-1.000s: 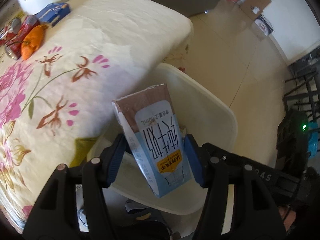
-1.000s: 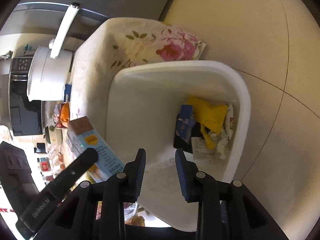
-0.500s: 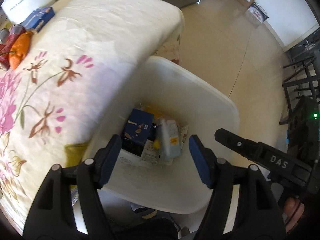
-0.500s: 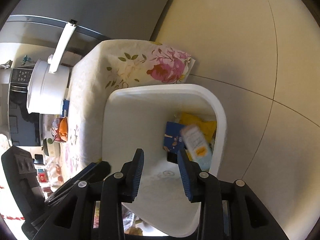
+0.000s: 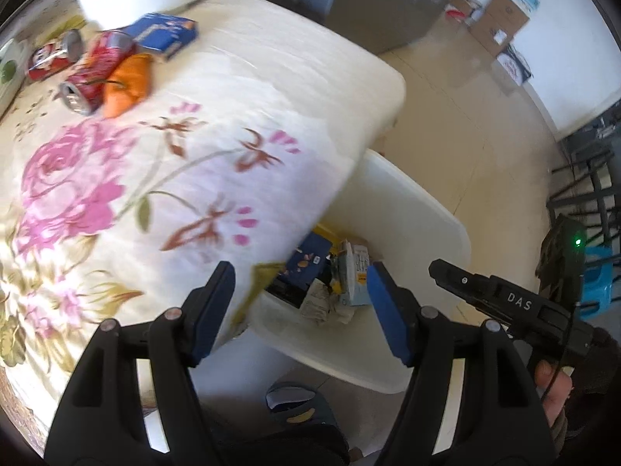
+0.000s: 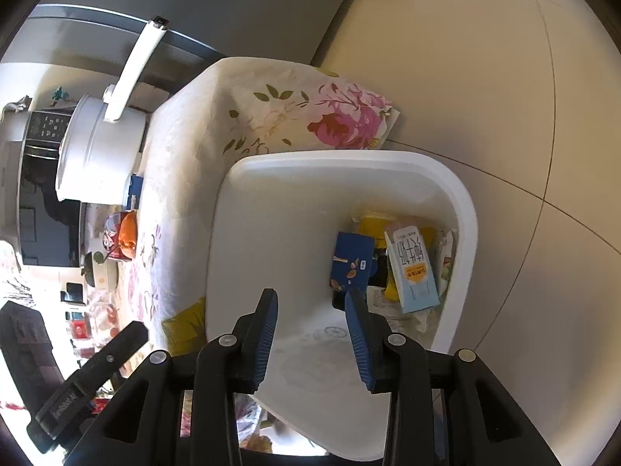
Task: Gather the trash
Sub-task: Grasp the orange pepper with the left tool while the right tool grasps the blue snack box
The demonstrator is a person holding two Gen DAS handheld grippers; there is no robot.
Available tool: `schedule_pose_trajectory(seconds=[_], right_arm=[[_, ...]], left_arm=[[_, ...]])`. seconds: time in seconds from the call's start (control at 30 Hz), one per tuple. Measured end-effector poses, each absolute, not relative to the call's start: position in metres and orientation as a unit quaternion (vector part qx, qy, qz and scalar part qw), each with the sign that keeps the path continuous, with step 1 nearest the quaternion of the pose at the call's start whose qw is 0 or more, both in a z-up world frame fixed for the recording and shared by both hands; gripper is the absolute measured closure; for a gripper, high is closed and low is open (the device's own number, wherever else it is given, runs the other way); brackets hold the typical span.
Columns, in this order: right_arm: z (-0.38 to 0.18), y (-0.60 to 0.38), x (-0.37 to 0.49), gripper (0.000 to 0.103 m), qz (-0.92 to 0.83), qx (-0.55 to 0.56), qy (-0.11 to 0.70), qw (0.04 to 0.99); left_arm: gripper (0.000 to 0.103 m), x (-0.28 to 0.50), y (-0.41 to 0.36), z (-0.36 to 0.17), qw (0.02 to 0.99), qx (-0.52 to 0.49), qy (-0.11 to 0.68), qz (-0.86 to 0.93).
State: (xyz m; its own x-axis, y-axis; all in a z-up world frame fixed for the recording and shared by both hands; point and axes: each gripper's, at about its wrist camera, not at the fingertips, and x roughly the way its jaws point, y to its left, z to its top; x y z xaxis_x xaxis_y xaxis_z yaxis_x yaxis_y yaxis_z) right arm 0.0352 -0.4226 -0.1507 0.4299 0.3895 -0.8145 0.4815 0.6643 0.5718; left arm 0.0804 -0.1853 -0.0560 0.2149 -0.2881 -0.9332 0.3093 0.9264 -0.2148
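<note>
Gaping empty, both tools (image 5: pixel 300 306) (image 6: pixel 312 334) overhang white bin (image 6: pixel 464 209) beside floral tablecloth (image 5: pixel 116 178) on tiled floor (image 6: pixel 485 77).

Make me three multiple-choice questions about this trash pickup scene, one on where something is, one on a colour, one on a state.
1. Where is the milk carton?
A. in the white bin
B. on the tablecloth
C. in the left gripper

2. What colour is the wrapper beside the crushed cans?
A. green
B. orange
C. black

3. How is the left gripper?
A. shut on a can
B. shut on the carton
C. open and empty

Answers: 1 A, it lies on the rubbish inside. 2 B, plainly orange. 3 C, nothing between its fingers, which have just been opening.
</note>
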Motion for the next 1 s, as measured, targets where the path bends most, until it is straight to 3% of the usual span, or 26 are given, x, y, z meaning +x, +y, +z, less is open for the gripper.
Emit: schedule_pose_trajectory(seconds=[0.23,0.3,0.63,1.0], right_arm=[[-0.131,-0.403,0.048,0.064,-0.005,0.378,0.529,0.760],[-0.124,-0.395,0.053,0.059,0.002,0.367,0.526,0.767],[-0.108,-0.341,0.101,0.059,0.048,0.301,0.537,0.787],[-0.095,-0.296,0.152,0.059,0.072,0.258,0.533,0.803]], left_arm=[[0.032,0.085,-0.147,-0.047,0.803,0.015,0.575,-0.154],[0.032,0.091,-0.132,-0.048,0.806,0.011,0.576,-0.139],[0.032,0.141,-0.035,-0.044,0.823,-0.069,0.562,-0.047],[0.032,0.187,-0.060,-0.052,0.830,-0.064,0.551,-0.060]])
